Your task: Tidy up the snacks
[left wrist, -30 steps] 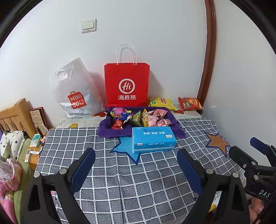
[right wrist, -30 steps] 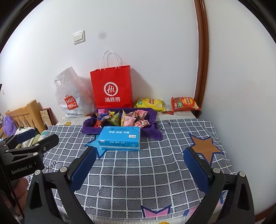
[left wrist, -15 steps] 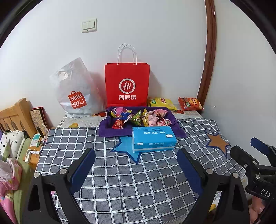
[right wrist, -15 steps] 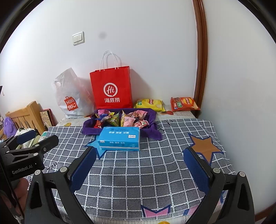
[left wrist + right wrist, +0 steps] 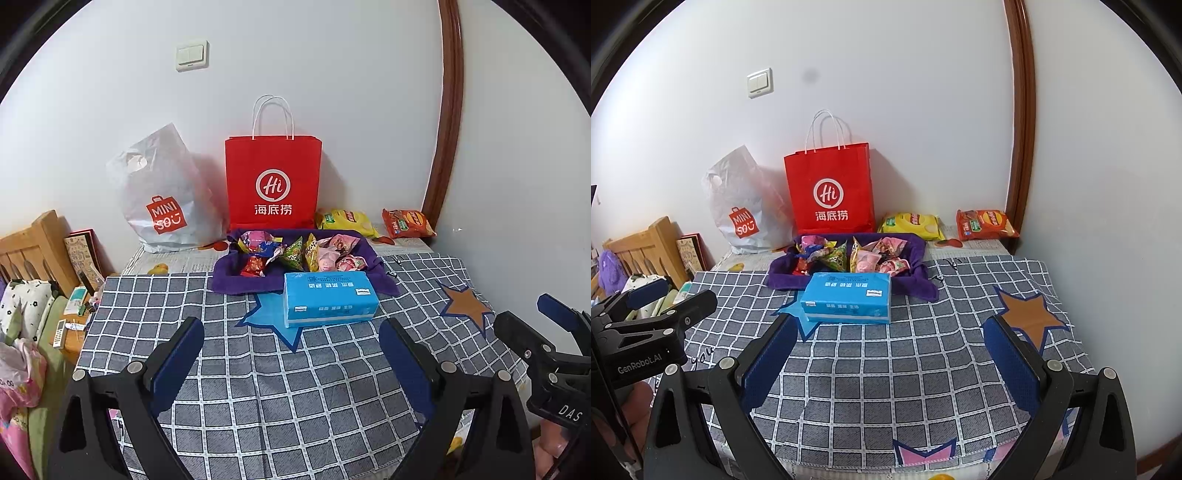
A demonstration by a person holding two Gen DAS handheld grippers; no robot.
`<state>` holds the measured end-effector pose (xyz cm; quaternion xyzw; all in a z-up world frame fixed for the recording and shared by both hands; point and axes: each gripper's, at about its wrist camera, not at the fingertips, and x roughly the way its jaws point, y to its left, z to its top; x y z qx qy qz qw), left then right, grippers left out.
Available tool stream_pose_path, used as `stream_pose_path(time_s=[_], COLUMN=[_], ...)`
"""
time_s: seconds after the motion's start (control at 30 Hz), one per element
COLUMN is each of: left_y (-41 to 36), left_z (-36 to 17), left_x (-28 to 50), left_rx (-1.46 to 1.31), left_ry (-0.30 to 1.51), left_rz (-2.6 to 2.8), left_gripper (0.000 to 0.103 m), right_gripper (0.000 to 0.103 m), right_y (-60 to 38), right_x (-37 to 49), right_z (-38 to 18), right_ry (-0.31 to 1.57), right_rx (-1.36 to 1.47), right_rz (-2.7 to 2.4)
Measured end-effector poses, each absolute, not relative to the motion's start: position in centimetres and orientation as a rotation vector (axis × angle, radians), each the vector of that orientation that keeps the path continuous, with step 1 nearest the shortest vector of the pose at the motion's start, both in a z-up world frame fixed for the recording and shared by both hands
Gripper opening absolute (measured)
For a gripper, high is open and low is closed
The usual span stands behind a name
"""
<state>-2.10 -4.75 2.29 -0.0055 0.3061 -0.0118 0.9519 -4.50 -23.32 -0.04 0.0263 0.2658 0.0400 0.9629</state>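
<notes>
Both views: checked cloth over the table, seen along the fingers of each gripper. Left gripper spread wide, nothing between the blue pads, hovering above the near part of the cloth. Right gripper likewise wide apart and empty, low over the cloth.

Snacks heaped in a purple fabric tray at 12 o'clock from either gripper, well apart from both. Blue tissue pack lying flat just in front of the tray, touching its near edge. Red paper bag upright against the wall behind the tray; white plastic shopping bag at 11 o'clock beside it. Yellow chip packet and orange chip packet lying flat at 1 o'clock by the wall, outside the tray.

Left wrist view only: right gripper entering at 3 o'clock, a blue star print partly under the tissue pack, a wooden headboard and a remote on a side surface at 9 o'clock.

Right wrist view only: left gripper at 9 o'clock, part of a hand beneath it at 8 o'clock, a pink star print at the near hem at 6 o'clock, and a brown star print at 2 o'clock.
</notes>
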Motion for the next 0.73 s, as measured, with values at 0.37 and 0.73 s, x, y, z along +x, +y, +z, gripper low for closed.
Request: stream_pose_path(time_s=[0.37,0.73], left_y=[-4.51,-4.54], left_z=[2.53,2.33], left_x=[-2.23,-1.61], left_rx=[-0.013,-0.002], left_ry=[0.621,0.623], left_rz=[-0.023,-0.017], left_gripper=[0.096,0.096], right_gripper=[0.1,0.1], right_y=[-23.23,-22.99], right_x=[-4.62,-4.65], right_z=[0.33,0.35], right_ry=[0.531,0.523], right_rx=[0.051,0.043], right_rz=[0.084,0.089])
